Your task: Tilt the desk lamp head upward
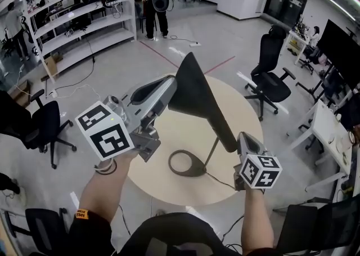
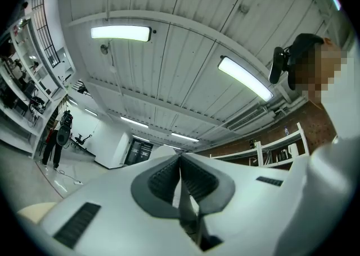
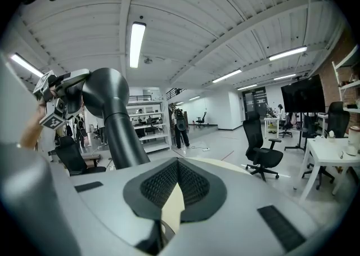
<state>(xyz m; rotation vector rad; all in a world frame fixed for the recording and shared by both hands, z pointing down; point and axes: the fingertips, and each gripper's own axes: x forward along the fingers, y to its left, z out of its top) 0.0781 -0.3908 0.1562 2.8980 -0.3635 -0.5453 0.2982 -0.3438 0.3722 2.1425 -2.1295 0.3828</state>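
Note:
The dark desk lamp stands on a round beige table (image 1: 169,131): ring base (image 1: 172,165), thin stem (image 1: 212,151) and a long cone head (image 1: 194,91) tilted steeply up. My left gripper (image 1: 171,83) is at the head's left rim, shut, and a thin dark edge runs between its pads (image 2: 163,179). In the right gripper view the lamp head (image 3: 107,89) and neck (image 3: 121,137) rise to the left. My right gripper (image 1: 243,137) sits beside the head's lower end, apart from it; its jaws (image 3: 177,162) are shut with only the table showing behind them.
A cable (image 1: 220,180) runs from the base toward me. Black office chairs (image 1: 270,75) (image 1: 48,125) flank the table. White shelving (image 1: 84,18) lines the far left, a person (image 1: 157,1) stands beyond it, and a white desk (image 1: 332,131) is at the right.

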